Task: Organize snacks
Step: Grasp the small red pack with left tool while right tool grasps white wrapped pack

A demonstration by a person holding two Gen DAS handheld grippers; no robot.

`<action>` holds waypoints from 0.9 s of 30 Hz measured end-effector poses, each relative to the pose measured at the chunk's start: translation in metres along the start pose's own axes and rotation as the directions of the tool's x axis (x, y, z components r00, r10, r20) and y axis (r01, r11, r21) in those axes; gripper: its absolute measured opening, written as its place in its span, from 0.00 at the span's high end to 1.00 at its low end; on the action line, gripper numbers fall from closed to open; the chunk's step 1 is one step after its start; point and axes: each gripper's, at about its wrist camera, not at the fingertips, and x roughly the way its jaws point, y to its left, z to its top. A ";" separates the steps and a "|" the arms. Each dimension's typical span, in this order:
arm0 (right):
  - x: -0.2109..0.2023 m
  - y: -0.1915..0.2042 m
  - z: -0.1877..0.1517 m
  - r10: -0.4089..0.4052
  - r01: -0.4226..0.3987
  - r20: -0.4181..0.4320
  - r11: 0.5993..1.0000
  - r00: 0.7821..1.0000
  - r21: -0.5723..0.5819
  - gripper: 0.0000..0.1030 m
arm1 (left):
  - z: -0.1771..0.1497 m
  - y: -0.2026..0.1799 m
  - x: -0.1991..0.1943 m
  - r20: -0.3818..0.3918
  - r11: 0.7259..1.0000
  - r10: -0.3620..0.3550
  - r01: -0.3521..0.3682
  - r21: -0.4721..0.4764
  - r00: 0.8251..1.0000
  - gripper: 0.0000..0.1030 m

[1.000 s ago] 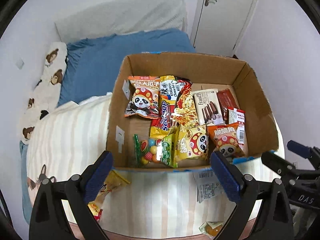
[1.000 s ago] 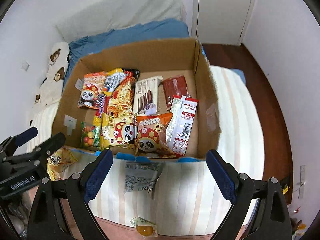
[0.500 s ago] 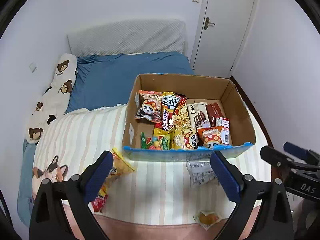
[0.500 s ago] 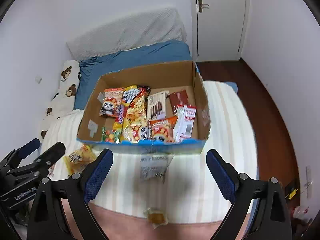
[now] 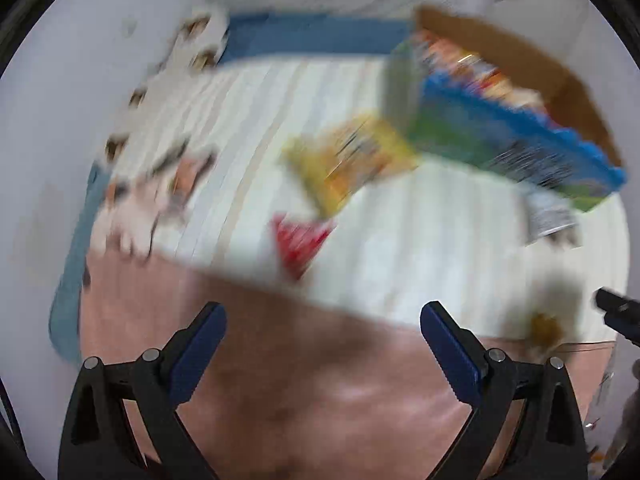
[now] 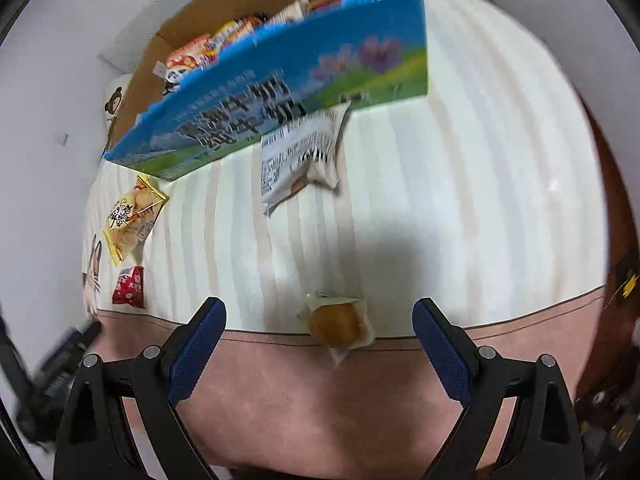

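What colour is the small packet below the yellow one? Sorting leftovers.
Red packet, sharpest in the right wrist view.

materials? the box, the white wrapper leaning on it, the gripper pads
Box: corrugated cardboard by the look, raw brown inside, glossy printed blue-green outside.
White wrapper: thin plastic film, slight sheen, crinkled, black print.
Gripper pads: blue, ribbed, matte; probably rubber or soft plastic, on black rigid plastic fingers.

An open cardboard box (image 6: 280, 92) with a blue printed front held assorted snack packets. Outside it on the striped bedspread lay a white packet (image 6: 298, 160) touching the box front, a yellow packet (image 6: 132, 218), a small red packet (image 6: 129, 287), and a wrapped bun (image 6: 336, 326) at the stripe's edge.
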 end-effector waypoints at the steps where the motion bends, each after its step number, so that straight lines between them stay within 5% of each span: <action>1: 0.004 0.000 0.001 0.005 -0.005 0.000 1.000 1.000 0.008 0.06 | -0.002 0.010 0.009 -0.023 0.999 -0.009 0.008 -0.042 1.000 0.03; 5: 0.013 0.006 0.016 0.002 -0.003 0.025 1.000 1.000 0.007 0.06 | -0.001 0.033 0.032 -0.073 0.986 -0.053 0.041 -0.164 0.996 0.03; 10: 0.018 0.017 0.046 -0.015 0.015 0.040 1.000 0.999 -0.004 0.06 | 0.021 0.037 0.053 -0.112 0.977 -0.098 0.074 -0.201 0.989 0.03; 19: 0.052 0.009 0.098 0.010 -0.017 0.051 0.991 0.999 0.135 0.07 | 0.064 0.041 0.085 -0.110 0.936 -0.202 0.159 -0.313 0.973 0.04; 20: 0.057 0.007 0.102 0.013 -0.019 0.046 0.989 0.999 0.148 0.13 | 0.066 0.038 0.088 -0.104 0.935 -0.221 0.180 -0.305 0.970 0.10; 22: 0.071 0.005 0.107 0.029 -0.034 0.029 0.985 0.999 0.170 0.37 | 0.070 0.031 0.099 -0.134 0.941 -0.235 0.191 -0.278 0.963 0.56; 23: 0.077 0.005 0.107 0.020 -0.023 0.017 0.985 1.000 0.173 0.50 | 0.071 0.027 0.106 -0.155 0.947 -0.234 0.188 -0.261 0.960 0.62; 27: 0.073 0.005 0.098 0.029 -0.034 0.038 0.989 0.999 0.143 0.61 | 0.063 0.019 0.109 -0.162 0.960 -0.216 0.179 -0.216 0.963 0.64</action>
